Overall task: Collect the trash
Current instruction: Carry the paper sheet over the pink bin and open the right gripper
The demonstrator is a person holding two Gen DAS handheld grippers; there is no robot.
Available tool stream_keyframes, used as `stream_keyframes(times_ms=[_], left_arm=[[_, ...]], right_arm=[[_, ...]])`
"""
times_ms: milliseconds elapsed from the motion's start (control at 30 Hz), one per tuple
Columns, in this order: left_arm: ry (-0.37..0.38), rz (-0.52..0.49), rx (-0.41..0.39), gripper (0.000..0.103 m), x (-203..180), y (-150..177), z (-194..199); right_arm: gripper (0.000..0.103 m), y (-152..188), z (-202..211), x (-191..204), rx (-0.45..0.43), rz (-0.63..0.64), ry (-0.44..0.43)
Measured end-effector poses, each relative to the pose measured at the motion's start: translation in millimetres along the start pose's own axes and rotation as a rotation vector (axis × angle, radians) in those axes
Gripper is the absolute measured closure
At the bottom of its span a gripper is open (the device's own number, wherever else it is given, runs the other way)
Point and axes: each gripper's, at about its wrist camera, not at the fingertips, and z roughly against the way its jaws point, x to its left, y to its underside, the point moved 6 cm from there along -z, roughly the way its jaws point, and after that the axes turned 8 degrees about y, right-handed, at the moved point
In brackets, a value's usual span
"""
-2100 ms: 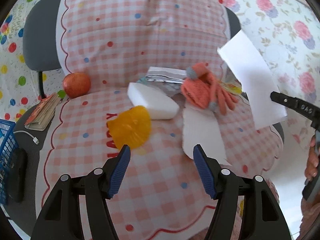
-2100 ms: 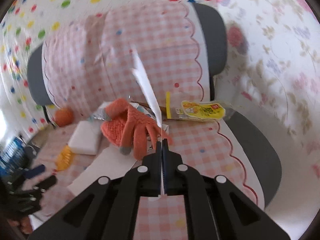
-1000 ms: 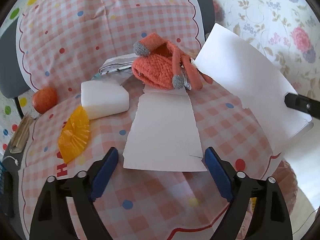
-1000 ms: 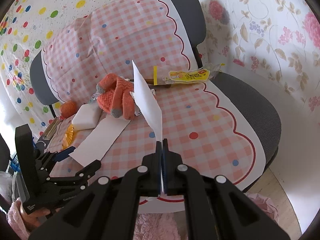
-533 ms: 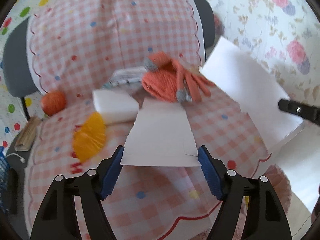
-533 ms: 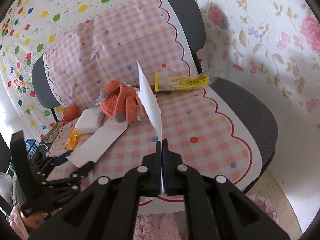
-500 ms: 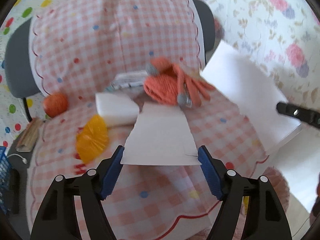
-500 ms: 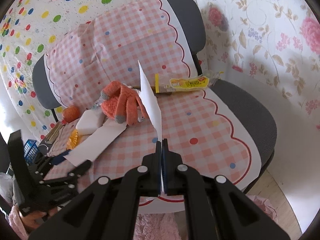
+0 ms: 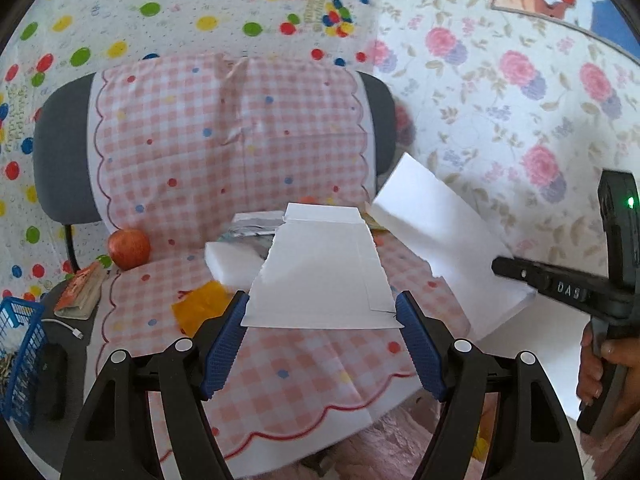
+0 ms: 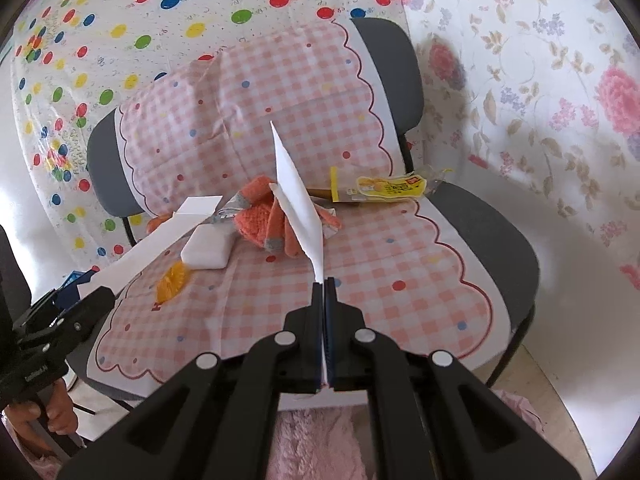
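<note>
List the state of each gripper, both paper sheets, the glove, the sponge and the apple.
Left gripper: clamped across a sheet's width.
Left sheet: lifted off the seat.
Right gripper: shut on a sheet.
Right sheet: held edge-on.
Glove: lying on seat.
Sponge: lying flat.
Apple: resting on seat.

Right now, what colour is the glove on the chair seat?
Orange knit with grey fingertips; the glove shows best in the right wrist view.

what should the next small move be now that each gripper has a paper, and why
Probably carry both sheets off the chair toward a bin; none shows here. The left gripper spans the wide paper piece edge to edge, lifted off the checked cover. The right gripper pinches the other sheet.
</note>
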Motion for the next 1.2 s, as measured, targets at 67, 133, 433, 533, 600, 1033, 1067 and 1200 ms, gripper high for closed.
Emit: stream_keyframes(times_ms=[67, 133, 433, 533, 600, 1033, 1067, 1200], left_arm=[[0.02, -0.015, 0.013, 0.029, -10.2, 5.5, -1.8], [0.046, -0.026, 0.027, 0.029, -21.7, 12.0, -3.7], [0.2, -0.083, 0.074, 0.029, -80.0, 32.5, -18.7], [0.258, -0.118, 0.099, 0.029, -104.5, 39.6, -24.5], [0.289, -0.147, 0.119, 0.029, -120.1, 45.4, -28.1], [0.425, -0.244, 0.242, 0.029, -192.5, 80.2, -55.8], [0.428, -0.249, 0.249, 0.029, -195.2, 81.1, -57.9], [0.441, -0.265, 0.294, 0.029, -208.4, 89.1, -71.5]], right_arm=[[0.102, 3.1, 9.6, -3.6, -0.003, 0.003, 0.021], [0.102, 7.5, 18.9, -9.5, -0.004, 0.003, 0.045], [0.102, 36.7, 70.1, -53.1, -0.01, -0.032, 0.184], [0.102, 49.0, 85.6, -69.9, 0.001, -0.05, 0.238], [0.102, 58.4, 93.1, -80.1, 0.014, -0.067, 0.266], [0.102, 129.7, 112.6, -141.4, 0.14, -0.214, 0.385], [0.102, 132.4, 111.1, -143.9, 0.151, -0.221, 0.388], [0.101, 144.3, 100.9, -156.0, 0.19, -0.26, 0.382]])
